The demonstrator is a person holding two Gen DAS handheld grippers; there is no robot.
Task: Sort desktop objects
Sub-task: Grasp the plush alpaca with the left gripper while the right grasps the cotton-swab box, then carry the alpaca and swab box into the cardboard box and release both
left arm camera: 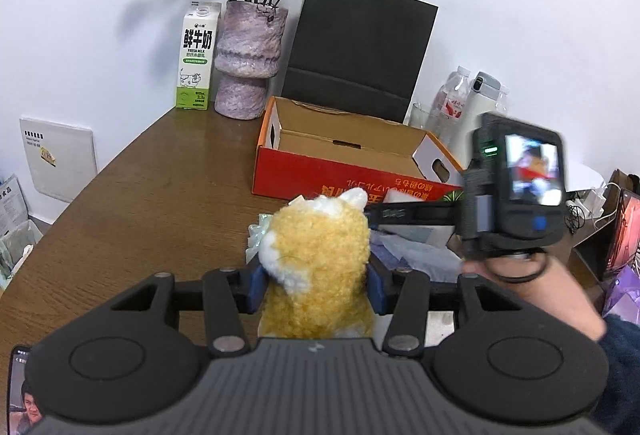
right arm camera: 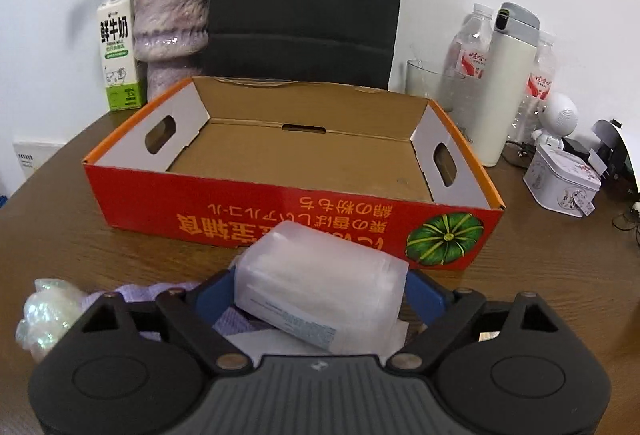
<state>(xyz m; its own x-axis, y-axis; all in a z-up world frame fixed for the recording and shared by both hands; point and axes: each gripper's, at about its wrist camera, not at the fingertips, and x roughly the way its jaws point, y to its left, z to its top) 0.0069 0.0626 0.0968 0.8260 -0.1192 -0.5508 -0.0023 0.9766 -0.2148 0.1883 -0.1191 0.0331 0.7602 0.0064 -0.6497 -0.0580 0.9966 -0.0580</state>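
Plainly fluffy yellow-and-white plush toy (left arm camera: 316, 267)

Both wrist views look down past their fingers, sharing the cardboard box (left arm camera: 340, 155) (right arm camera: 280, 211), seemingly close.

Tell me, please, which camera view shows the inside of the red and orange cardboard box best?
The right wrist view: the red and orange cardboard box fills the middle, its brown floor bare. The left wrist view shows the box from the side, farther off, its near right corner hidden behind the other gripper.
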